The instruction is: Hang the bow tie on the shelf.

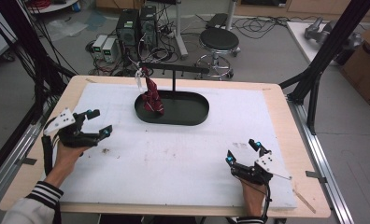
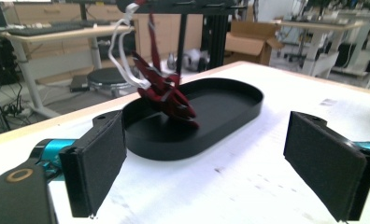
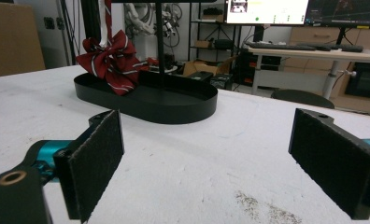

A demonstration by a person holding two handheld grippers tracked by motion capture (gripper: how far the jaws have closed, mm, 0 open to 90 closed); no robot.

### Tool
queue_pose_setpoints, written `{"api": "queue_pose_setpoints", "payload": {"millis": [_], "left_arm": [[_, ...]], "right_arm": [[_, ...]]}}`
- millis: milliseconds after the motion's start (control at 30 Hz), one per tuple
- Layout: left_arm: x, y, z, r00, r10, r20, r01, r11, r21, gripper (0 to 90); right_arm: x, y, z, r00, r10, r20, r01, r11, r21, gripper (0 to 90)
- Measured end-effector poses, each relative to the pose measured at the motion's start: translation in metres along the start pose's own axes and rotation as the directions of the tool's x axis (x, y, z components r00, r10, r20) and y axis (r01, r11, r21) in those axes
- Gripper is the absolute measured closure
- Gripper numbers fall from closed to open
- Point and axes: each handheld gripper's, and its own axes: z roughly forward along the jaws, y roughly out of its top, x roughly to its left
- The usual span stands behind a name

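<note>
Hanging dark-red striped bow tie [image 1: 151,97], white strap, over black tray [image 1: 192,116]

A robotics lab, with one table set up for recording.

The wooden table [image 1: 183,80] carries a white mat [image 1: 183,158] and stands inside a black frame [image 1: 330,46] on a grey floor. Behind it, computer towers [image 1: 137,25] sit on the floor among loose cables [image 1: 262,22], with a round stool [image 1: 219,41] and a cardboard box [image 1: 366,58] nearby. The gripper views look out on desks [image 3: 314,52] with keyboards, a lit monitor [image 3: 267,10], shelves and more boxes [image 2: 251,39]. A spare robot arm [image 1: 321,30] lies on a side table at the right of the high view.
</note>
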Motion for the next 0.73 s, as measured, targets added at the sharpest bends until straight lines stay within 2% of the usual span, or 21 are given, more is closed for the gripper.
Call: {"api": "queue_pose_setpoints", "payload": {"millis": [67,100,167,200,233,267,300,333,400,433,600,733], "left_arm": [[-0.012,-0.010,-0.008,0.9998,0.015,-0.015,-0.015,0.9996,-0.025,13.6],[-0.024,-0.021,-0.013,0.9987,0.041,-0.029,-0.042,0.9985,-0.034,13.6],[-0.029,-0.026,-0.015,0.9983,0.047,-0.035,-0.048,0.9981,-0.039,13.6],[-0.032,-0.030,-0.016,0.9984,0.043,-0.038,-0.044,0.9981,-0.043,13.6],[-0.038,-0.040,-0.018,0.9989,0.016,-0.044,-0.019,0.9981,-0.059,13.6],[-0.040,-0.044,-0.019,0.9985,0.015,-0.053,-0.019,0.9979,-0.062,13.2],[-0.040,-0.044,-0.019,0.9985,0.015,-0.053,-0.019,0.9979,-0.062,13.1],[-0.042,-0.047,-0.019,0.9972,0.031,-0.068,-0.035,0.9977,-0.058,13.1],[-0.043,-0.052,-0.020,0.9965,0.029,-0.079,-0.034,0.9972,-0.066,13.1],[-0.044,-0.054,-0.022,0.9952,0.026,-0.094,-0.034,0.9957,-0.086,13.1],[-0.045,-0.056,-0.026,0.9929,0.027,-0.116,-0.041,0.9911,-0.126,13.1],[-0.044,-0.056,-0.026,0.9927,0.010,-0.120,-0.026,0.9911,-0.131,13.1]], "right_arm": [[0.001,0.000,0.000,1.0000,0.003,-0.001,-0.003,1.000,0.003,9.3],[0.000,0.000,0.000,1.0000,-0.003,0.000,0.003,1.000,-0.002,9.4],[0.000,0.000,0.000,1.0000,-0.003,-0.001,0.003,1.000,-0.001,9.3],[0.000,0.000,0.000,1.0000,-0.001,0.000,0.001,1.000,-0.002,9.3],[0.000,0.000,0.000,1.0000,0.002,0.001,-0.002,1.000,0.000,9.3],[0.000,0.000,0.000,1.0000,0.004,0.000,-0.004,1.000,0.002,9.3],[0.000,0.000,0.000,1.0000,0.004,0.000,-0.004,1.000,0.002,9.3],[0.001,0.000,0.000,1.0000,0.002,0.000,-0.002,1.000,0.003,9.3],[0.000,0.000,0.000,1.0000,0.001,0.002,-0.001,1.000,0.001,9.3],[0.000,0.000,0.000,1.0000,0.001,0.001,-0.001,1.000,0.001,9.3],[0.001,0.000,0.000,1.0000,0.001,0.000,-0.001,1.000,0.001,9.3],[0.000,0.000,0.000,1.0000,-0.006,0.002,0.006,1.000,0.001,9.3]]}}
